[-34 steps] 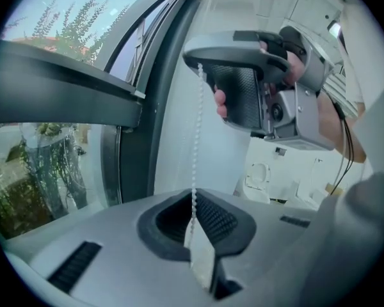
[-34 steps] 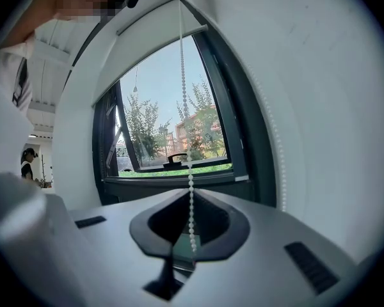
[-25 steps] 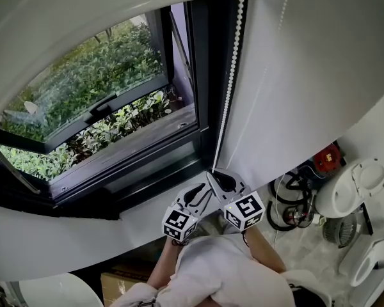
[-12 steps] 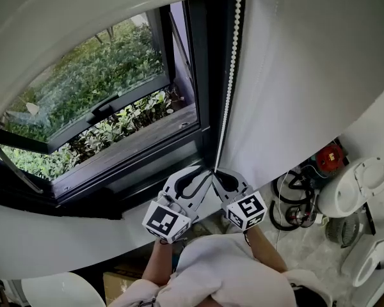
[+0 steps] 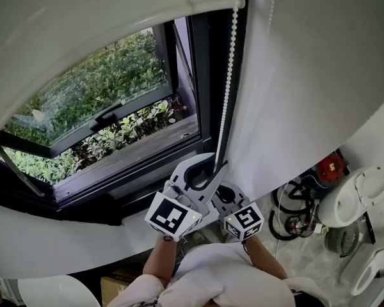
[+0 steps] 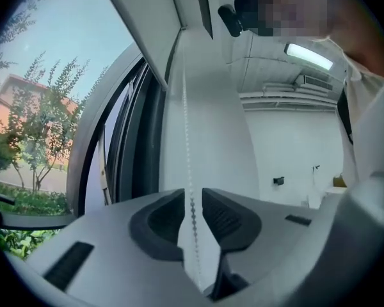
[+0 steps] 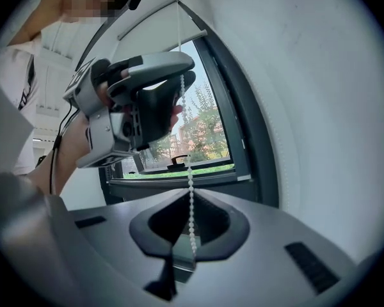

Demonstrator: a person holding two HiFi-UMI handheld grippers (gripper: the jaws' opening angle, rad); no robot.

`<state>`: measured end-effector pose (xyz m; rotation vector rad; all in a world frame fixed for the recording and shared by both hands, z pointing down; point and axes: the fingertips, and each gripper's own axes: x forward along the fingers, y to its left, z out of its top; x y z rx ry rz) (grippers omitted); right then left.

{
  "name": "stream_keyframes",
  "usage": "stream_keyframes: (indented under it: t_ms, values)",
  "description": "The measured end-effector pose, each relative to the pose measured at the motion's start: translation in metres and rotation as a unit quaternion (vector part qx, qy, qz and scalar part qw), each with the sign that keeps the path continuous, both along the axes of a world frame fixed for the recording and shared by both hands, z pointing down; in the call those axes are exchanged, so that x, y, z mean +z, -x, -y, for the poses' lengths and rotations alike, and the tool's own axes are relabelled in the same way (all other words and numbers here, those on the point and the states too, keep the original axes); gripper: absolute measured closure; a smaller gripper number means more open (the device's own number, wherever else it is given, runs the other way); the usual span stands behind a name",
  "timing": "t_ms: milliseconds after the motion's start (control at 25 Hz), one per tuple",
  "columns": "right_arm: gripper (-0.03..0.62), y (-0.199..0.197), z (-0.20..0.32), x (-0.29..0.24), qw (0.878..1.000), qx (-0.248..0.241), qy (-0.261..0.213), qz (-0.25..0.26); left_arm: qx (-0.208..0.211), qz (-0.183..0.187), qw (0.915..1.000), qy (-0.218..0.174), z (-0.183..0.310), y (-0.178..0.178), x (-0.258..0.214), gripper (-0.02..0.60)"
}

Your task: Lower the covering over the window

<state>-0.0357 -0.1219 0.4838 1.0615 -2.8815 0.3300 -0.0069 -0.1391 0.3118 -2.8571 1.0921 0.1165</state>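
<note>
The vertical bead chain [image 5: 227,88] is pinched by the right gripper [image 7: 191,203]; just above it, the chain is straddled, ungripped, by the parted jaws of the left gripper [image 6: 192,200].

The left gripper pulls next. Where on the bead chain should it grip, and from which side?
Probably the straight run of the bead chain above the right gripper, which is shut on it. Come from the room side, fingers either side: the strand hangs vertical beside the window frame.

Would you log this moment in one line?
left gripper: open around bead chain | right gripper: shut on it, lower | blind: raised
</note>
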Motion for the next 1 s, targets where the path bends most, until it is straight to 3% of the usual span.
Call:
stream_keyframes:
  t_ms: [80,120,1000]
  values:
    - [0.585,0.003,-0.001,-0.001,1.0,-0.007,-0.001,0.003,-0.01,-0.004,0.9999,-0.005,0.004,0.0,-0.004,0.554]
    - [0.585,0.003,-0.002,-0.001,1.0,-0.01,0.0,0.005,-0.016,-0.009,0.9998,-0.003,0.006,0.001,-0.004,0.558]
    - [0.584,-0.009,-0.011,0.063,0.996,-0.026,0.073,-0.046,-0.055,0.005,0.9972,0.05,0.004,-0.005,0.068,0.561]
